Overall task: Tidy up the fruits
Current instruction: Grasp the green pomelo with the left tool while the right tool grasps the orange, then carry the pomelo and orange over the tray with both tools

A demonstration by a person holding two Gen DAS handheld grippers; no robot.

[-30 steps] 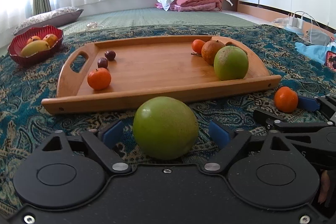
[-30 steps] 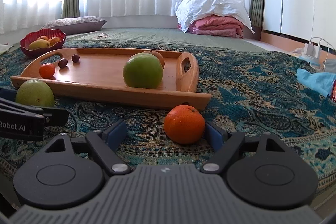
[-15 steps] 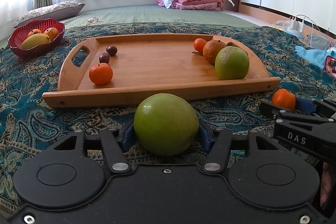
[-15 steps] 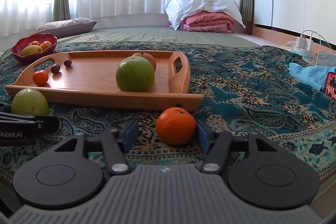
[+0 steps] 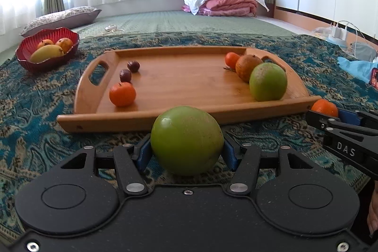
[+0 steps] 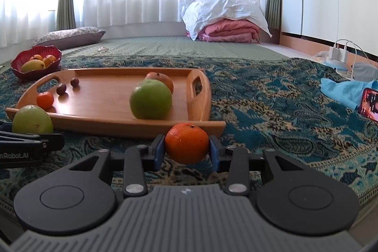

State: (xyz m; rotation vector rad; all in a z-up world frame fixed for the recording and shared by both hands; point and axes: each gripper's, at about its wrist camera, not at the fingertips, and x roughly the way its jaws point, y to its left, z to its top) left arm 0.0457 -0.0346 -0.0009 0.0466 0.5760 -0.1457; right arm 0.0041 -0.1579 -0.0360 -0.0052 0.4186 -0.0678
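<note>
Grasp step, both sides. Left gripper (image 5: 187, 152) clamped on green fruit (image 5: 186, 139) on patterned cloth (image 5: 35, 105), just before wooden tray (image 5: 179, 116). Right gripper (image 6: 186, 151) closing on small orange (image 6: 186, 142) – pads at its sides (near tray's corner). Next, likely: lift both clear of rim, set inside tray – gently, round fruit rolls.

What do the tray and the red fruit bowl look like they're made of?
The tray looks like bamboo or light wood with a smooth satin finish: fine straight grain lines and cut-out handles show. The red bowl looks like glossy glass or plastic, ribbed and scalloped, slightly translucent at the rim; which one is unclear.
</note>
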